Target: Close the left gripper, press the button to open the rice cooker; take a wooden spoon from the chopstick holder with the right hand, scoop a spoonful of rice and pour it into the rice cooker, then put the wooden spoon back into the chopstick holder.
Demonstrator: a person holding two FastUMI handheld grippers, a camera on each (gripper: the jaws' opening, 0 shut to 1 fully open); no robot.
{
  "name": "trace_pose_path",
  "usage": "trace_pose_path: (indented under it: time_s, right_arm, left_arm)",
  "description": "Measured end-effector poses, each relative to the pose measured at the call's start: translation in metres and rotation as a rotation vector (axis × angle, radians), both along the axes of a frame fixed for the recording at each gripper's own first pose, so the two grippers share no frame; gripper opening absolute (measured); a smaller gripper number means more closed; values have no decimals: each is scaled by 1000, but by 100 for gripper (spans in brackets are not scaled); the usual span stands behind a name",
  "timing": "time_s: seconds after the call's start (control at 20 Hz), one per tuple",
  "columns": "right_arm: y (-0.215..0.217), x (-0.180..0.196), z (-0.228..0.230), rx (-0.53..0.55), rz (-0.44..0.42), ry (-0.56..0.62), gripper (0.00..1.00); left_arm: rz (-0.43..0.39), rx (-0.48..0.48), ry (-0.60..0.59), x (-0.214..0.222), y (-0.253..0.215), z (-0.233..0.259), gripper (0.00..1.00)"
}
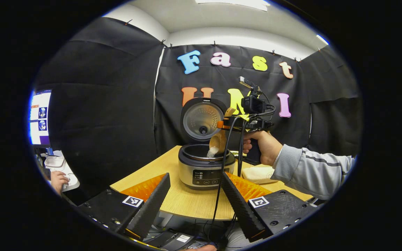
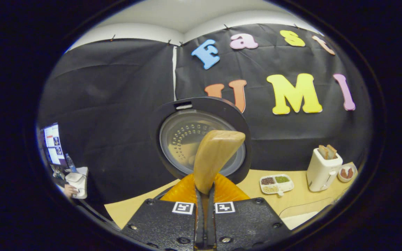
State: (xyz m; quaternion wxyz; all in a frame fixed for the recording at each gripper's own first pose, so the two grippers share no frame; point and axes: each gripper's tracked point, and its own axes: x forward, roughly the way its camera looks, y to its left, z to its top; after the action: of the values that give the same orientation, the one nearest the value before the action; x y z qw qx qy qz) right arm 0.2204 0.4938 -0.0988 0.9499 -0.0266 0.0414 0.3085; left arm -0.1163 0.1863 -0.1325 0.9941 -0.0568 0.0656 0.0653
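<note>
In the left gripper view my left tongs are nearest, at the bottom, released: the two fingers stand wide apart and hold nothing. They hang at the near edge of the wooden desk, and the rice cooker stands on the desk just beyond them, between the two fingers as I see it. Its lid is up, upright behind the pot, so the inner pot is open to the top.

Over the right part of the open pot I see the wooden spoon. It hangs with the bowl down, and white rice falls from the bowl into the pot. The spoon handle goes up to my right tongs, which my right hand holds above and a little to the right of the cooker. Cables hang down from them in front of the cooker. A pale thing lies on the desk to the right of the cooker, under my sleeve; I cannot tell what it is.

In the right gripper view my right tongs are clenched on the handle of the wooden spoon; the handle end rises in front of the open lid. Far right on the desk are a divided plate with grains, a white toaster with bread, and a small bowl.
</note>
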Motion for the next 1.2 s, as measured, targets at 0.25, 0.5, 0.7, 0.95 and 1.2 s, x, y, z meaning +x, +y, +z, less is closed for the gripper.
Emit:
trace_pose_path:
  time_s: [0.25,0.5,0.7,0.95,1.2]
  right_arm:
    - [7,-20,8,-195,16,-205,9]
    - [13,-36,10,-291,16,-302,9]
    - [2,-38,14,-266,-8,-290,9]
    - [-41,-31,32,-195,-83,-250,8]
    - [-119,-16,50,-124,-188,-207,9]
  left_arm:
    - [12,4,2,0,5,0,95]
    - [-16,-33,-11,-2,-5,5,95]
    - [-19,-42,-15,-2,-2,6,94]
    - [-22,-53,3,4,-9,1,94]
    - [-32,-45,1,10,-23,9,94]
